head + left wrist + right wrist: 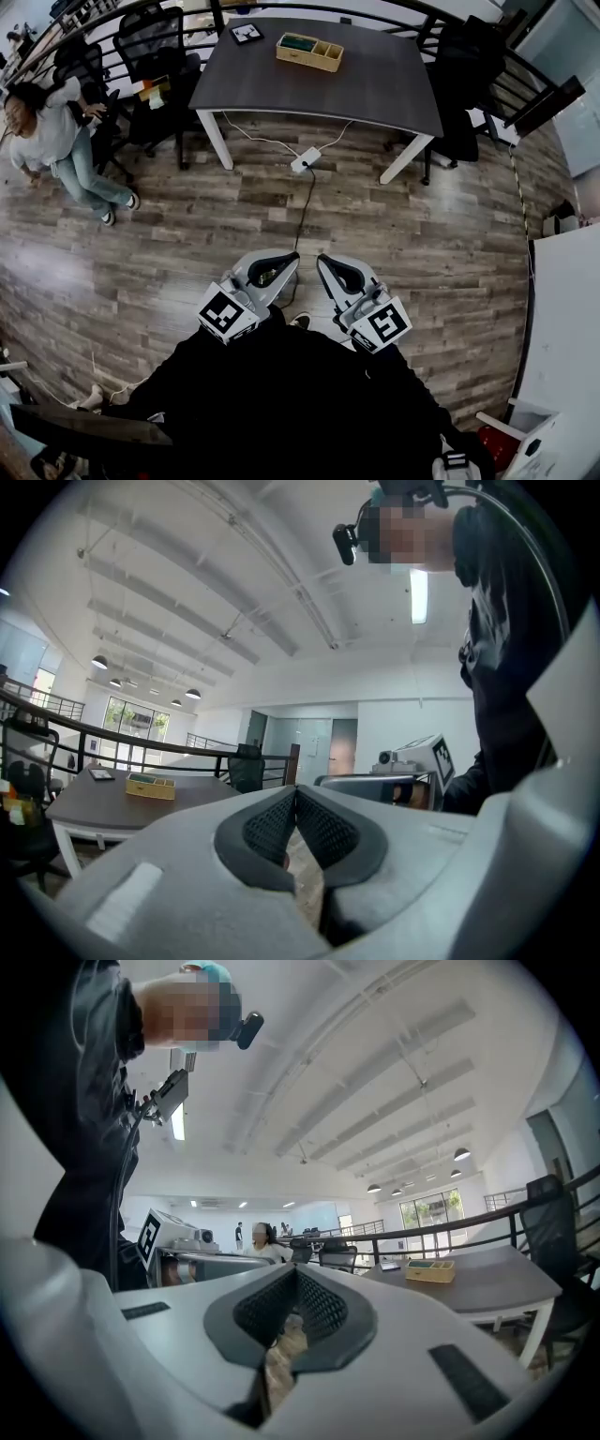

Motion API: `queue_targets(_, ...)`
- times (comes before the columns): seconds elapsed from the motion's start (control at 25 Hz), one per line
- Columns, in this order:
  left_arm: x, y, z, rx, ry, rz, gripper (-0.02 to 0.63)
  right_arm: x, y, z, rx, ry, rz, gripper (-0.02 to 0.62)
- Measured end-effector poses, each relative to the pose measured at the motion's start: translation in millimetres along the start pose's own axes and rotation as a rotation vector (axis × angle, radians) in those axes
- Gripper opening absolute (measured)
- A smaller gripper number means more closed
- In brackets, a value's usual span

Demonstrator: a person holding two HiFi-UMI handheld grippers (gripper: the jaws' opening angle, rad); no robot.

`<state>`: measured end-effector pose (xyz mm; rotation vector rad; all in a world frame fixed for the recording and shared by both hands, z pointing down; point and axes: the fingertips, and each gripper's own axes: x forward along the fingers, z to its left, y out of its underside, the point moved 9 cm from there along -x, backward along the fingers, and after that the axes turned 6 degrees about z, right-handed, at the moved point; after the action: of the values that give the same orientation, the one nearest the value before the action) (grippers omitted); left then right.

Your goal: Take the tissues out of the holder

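A yellow wooden holder (309, 52) stands at the far side of the dark table (375, 89), with a green tissue pack (298, 42) in its left compartment. The holder also shows small in the left gripper view (150, 787) and the right gripper view (430, 1270). Both grippers are held close to my body above the wooden floor, far from the table. My left gripper (292, 255) (296, 789) is shut, its tips touching, with nothing in it. My right gripper (322, 259) (296, 1269) is shut and empty too.
A black-and-white card (247, 34) lies on the table's back left. A white power strip (305, 159) with cables lies on the floor under the table. Office chairs (150, 47) stand at the left, where a person (52, 136) sits. A black railing (525, 103) runs behind.
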<state>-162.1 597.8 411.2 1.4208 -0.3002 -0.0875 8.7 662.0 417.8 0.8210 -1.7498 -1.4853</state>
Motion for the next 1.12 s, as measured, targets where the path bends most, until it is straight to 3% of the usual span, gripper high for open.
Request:
queue_targets(0.72,57,-41,199,0.044,0.097,-0.026,0.008,171,-42,-109,-0.02,0.022,0.035,0.003)
queue_targets(0.96,68,-44,245,0.031,0.104,-0.023,0.008,207,-45,-134,-0.019,0.042,0.043,0.003)
queue_targets(1.12,83,-48,267,-0.021,0.093,-0.031,0.008,222,-48,-158,-0.006,0.028,0.026,0.003)
